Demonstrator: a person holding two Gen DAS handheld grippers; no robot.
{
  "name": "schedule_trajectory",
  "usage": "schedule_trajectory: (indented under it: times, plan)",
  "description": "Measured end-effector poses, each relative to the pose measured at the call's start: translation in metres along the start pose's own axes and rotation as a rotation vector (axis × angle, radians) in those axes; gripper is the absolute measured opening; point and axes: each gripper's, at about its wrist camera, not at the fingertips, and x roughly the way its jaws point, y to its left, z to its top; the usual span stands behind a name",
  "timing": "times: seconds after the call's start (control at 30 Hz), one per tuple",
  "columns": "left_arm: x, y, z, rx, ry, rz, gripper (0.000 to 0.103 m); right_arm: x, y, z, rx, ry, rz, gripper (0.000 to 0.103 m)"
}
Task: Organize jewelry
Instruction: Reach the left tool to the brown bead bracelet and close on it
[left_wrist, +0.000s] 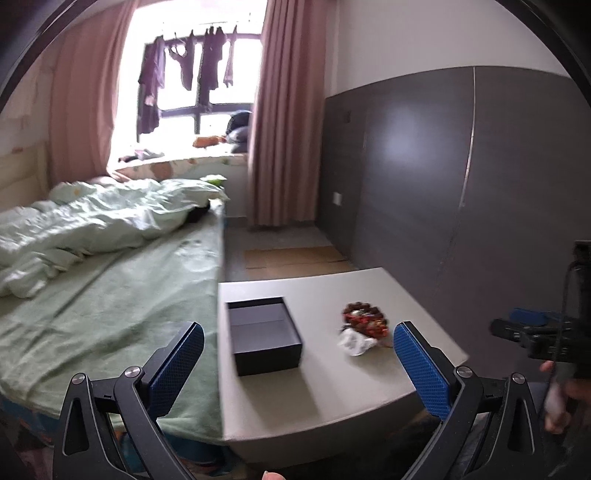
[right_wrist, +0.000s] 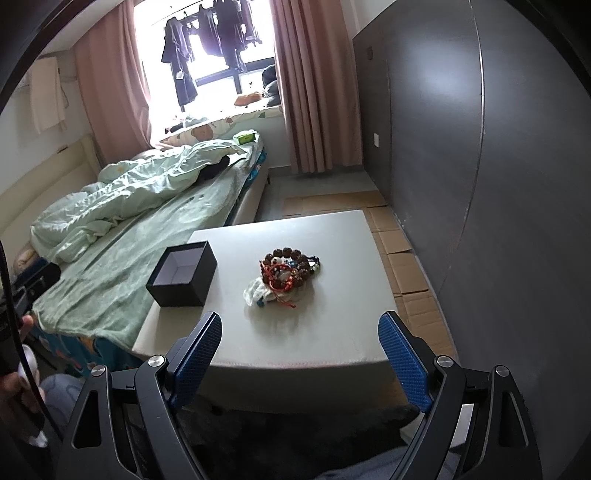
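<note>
A pile of jewelry (right_wrist: 290, 271), brown bead bracelets, red cords and a white piece, lies in the middle of a small grey table (right_wrist: 332, 332). It also shows in the left wrist view (left_wrist: 364, 325). An open, empty black box (right_wrist: 183, 273) stands at the table's left side, also in the left wrist view (left_wrist: 264, 334). My left gripper (left_wrist: 297, 363) is open and empty, above the table's near edge in front of the box. My right gripper (right_wrist: 299, 350) is open and empty, above the near edge in front of the jewelry.
A bed with a green sheet (right_wrist: 122, 266) and a rumpled duvet (right_wrist: 122, 195) touches the table's left side. A dark grey wall panel (right_wrist: 480, 147) runs along the right. Flattened cardboard (right_wrist: 402, 258) lies on the floor beyond the table. Pink curtains (right_wrist: 317, 92) frame a window.
</note>
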Motion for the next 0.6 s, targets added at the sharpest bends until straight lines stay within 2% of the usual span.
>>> schedule_trajectory:
  times: [0.3, 0.4, 0.53, 0.6]
  plan:
    - [0.059, -0.01, 0.015, -0.006, 0.115, -0.09, 0.102, 0.045, -0.024, 0.029, 0.078, 0.038, 0.058, 0.087]
    - [0.083, -0.012, 0.02, -0.02, 0.157, -0.141, 0.096, 0.063, -0.033, 0.036, 0.107, 0.052, 0.069, 0.087]
    - [0.113, -0.016, 0.026, -0.018, 0.22, -0.166, 0.084, 0.085, -0.044, 0.043, 0.148, 0.072, 0.099, 0.082]
    - [0.129, -0.018, 0.028, -0.023, 0.252, -0.182, 0.083, 0.097, -0.049, 0.046, 0.166, 0.091, 0.115, 0.08]
